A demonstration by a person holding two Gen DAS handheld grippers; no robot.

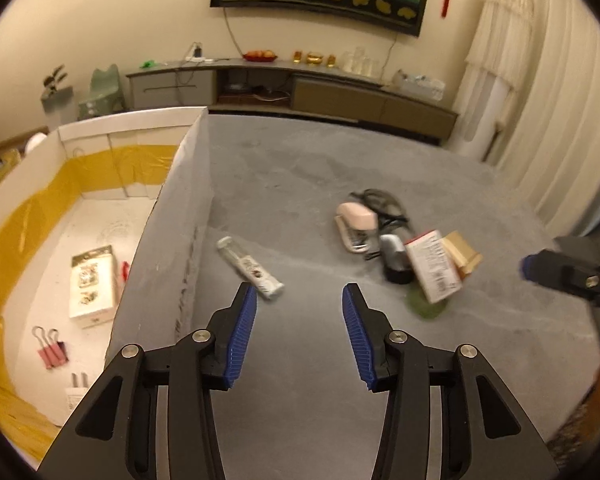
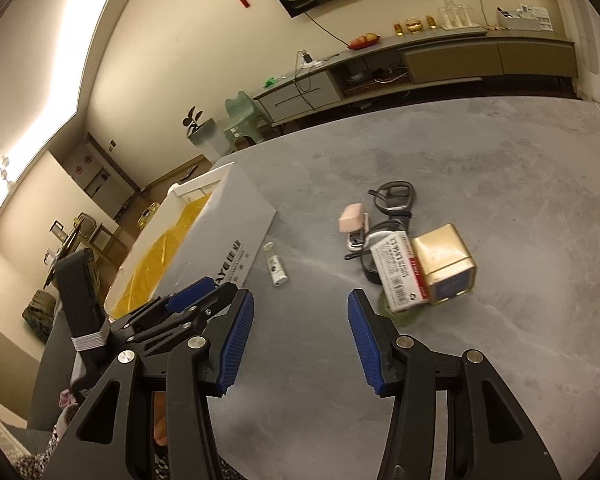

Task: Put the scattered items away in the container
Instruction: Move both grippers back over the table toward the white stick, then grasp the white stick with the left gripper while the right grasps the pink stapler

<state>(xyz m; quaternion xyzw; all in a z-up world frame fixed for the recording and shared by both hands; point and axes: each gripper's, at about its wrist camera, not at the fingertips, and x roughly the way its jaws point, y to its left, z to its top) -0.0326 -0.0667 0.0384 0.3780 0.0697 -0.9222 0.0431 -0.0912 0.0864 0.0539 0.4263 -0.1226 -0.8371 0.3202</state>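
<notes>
A white box (image 1: 188, 148) lined with yellow plastic stands at the left of the grey table; it holds a white carton (image 1: 92, 284), pink binder clips (image 1: 52, 350) and a small item. It also shows in the right wrist view (image 2: 236, 216). A small clear bottle (image 1: 250, 268) (image 2: 276, 270) lies beside the box wall. Further right lies a pile: pink stapler (image 1: 356, 222) (image 2: 352, 220), black glasses (image 2: 392, 196), white-red box (image 1: 434, 270) (image 2: 398, 270), gold tin (image 2: 446, 262). My left gripper (image 1: 299, 300) is open just short of the bottle. My right gripper (image 2: 301, 306) is open and empty.
The right gripper's tip (image 1: 572, 276) shows at the right edge of the left wrist view; the left gripper (image 2: 192, 300) shows at the left of the right wrist view. A TV cabinet (image 1: 300, 88) lines the far wall. Curtains (image 1: 560, 100) hang on the right.
</notes>
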